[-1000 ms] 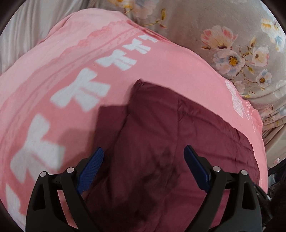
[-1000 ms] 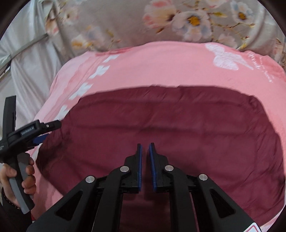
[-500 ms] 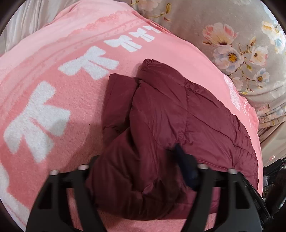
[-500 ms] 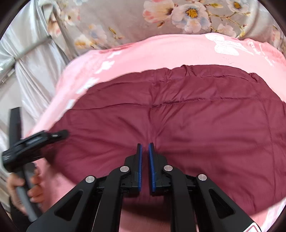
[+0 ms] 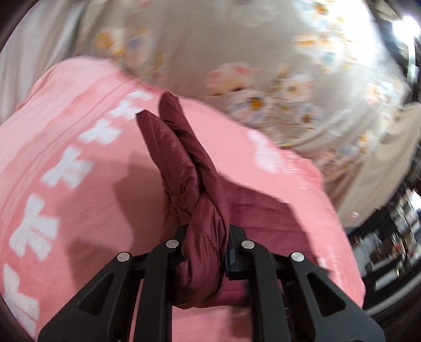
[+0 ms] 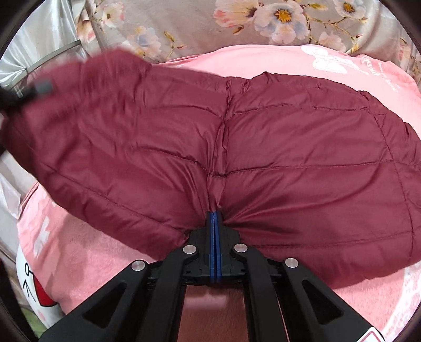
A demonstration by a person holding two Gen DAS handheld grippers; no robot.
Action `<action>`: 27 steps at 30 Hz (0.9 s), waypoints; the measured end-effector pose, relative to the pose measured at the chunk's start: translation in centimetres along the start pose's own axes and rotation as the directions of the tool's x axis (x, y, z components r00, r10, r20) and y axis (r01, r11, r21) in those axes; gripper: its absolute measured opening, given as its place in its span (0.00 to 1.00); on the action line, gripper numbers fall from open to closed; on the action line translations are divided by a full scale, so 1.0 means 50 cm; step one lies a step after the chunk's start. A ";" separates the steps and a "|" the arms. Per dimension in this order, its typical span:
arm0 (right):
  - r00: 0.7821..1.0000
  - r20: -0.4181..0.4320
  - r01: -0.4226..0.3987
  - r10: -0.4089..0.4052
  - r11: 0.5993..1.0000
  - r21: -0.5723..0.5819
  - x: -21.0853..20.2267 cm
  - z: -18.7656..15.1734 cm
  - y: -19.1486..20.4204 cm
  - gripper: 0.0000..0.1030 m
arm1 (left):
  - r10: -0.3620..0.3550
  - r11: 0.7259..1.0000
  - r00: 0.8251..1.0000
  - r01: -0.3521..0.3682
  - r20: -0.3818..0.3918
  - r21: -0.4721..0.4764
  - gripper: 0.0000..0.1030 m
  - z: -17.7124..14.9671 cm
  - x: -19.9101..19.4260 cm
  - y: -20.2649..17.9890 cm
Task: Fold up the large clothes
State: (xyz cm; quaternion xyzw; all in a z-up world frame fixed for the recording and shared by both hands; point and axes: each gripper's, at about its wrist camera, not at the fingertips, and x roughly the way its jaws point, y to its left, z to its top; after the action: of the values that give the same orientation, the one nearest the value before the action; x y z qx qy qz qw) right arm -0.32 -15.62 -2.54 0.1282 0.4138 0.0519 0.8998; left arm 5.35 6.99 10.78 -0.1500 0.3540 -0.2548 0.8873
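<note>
A maroon quilted puffer jacket [image 6: 276,147] lies spread on a pink blanket [image 6: 110,257]. My right gripper [image 6: 215,218] is shut on the jacket's near edge at its middle seam. My left gripper [image 5: 204,252] is shut on a thick bunch of the jacket [image 5: 181,157], which stands up edge-on and lifted off the blanket [image 5: 65,147]. In the right wrist view the jacket's left end is raised and blurred, with the left gripper [image 6: 39,88] partly seen at it.
The pink blanket has white bow prints and covers a bed with a grey floral sheet [image 6: 263,23]. Grey fabric [image 6: 39,34] hangs at the left. Cluttered dark shelves [image 5: 394,236] lie to the right beyond the bed edge.
My left gripper closed on the jacket's end and lifted it up off the blanket. My right gripper came down onto the near edge and now pinches it. The left view swung upward.
</note>
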 end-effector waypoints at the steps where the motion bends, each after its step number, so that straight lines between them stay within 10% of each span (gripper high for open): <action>1: 1.000 0.002 -0.010 0.010 1.000 0.010 0.000 0.000 -0.004 0.03 | -0.041 0.999 0.999 0.041 -0.001 0.035 0.12 0.005 0.002 -0.041; 7: 0.995 0.072 -0.082 0.073 0.989 0.124 -0.087 -0.003 -0.063 0.03 | -0.164 0.968 0.984 0.175 -0.075 0.181 0.12 0.002 0.073 -0.221; 15: 0.958 0.110 0.214 -0.266 0.913 0.347 -0.207 -0.030 -0.294 0.03 | -0.158 0.937 0.963 0.217 -0.220 0.275 0.12 -0.070 0.241 -0.386; 27: 0.978 0.095 0.130 -0.186 0.897 0.422 -0.223 -0.071 -0.352 0.04 | -0.080 0.934 0.901 0.217 -0.426 0.283 0.19 -0.209 0.452 -0.454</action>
State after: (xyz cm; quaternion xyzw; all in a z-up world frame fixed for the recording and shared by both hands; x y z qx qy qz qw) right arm -10.47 -34.13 -1.43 0.2848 0.3636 -0.1189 0.8789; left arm 4.14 -25.25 1.07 0.0272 0.4718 -0.4028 0.7838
